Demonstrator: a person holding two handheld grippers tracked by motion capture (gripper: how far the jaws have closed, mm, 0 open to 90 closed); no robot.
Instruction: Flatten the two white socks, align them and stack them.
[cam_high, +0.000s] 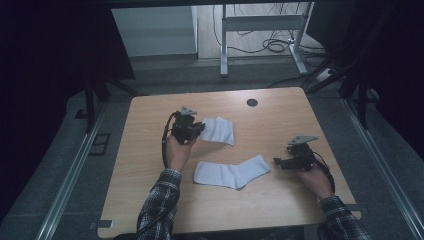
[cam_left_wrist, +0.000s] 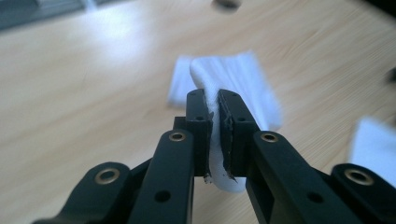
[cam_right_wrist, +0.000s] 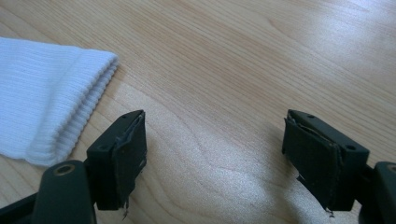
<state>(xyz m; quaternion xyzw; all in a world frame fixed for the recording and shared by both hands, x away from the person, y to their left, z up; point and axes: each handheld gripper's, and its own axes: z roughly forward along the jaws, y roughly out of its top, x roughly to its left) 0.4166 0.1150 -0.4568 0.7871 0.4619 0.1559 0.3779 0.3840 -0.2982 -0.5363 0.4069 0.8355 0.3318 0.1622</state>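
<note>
On the wooden counter (cam_high: 280, 125) lie two white socks. The folded sock (cam_high: 219, 130) sits just past the middle, toward 12 o'clock from the counter's centre, and the left gripper (cam_high: 199, 128) is at its 9 o'clock edge. In the left gripper view the two black jaws stand close together, clamped on a bunched fold of that folded sock (cam_left_wrist: 219, 93), white cloth squeezed between the pads and showing below them, with the remainder spread blurred on the wood beyond. The second sock (cam_high: 231, 172), bent at the heel, lies flat nearer the person, toward 6 o'clock from the folded one and apart from it. The right gripper (cam_high: 280, 162) hovers low at this sock's 3 o'clock end, just beside its cuff. In the right gripper view its jaws are wide apart with bare wood between them, and the ribbed cuff of the second sock (cam_right_wrist: 46, 102) lies at 9 o'clock of the near jaw, not between the pads. A dark round hole (cam_high: 252, 102) marks the counter near its far edge, at 12 o'clock. Plaid sleeves (cam_high: 160, 200) enter from the bottom.
</note>
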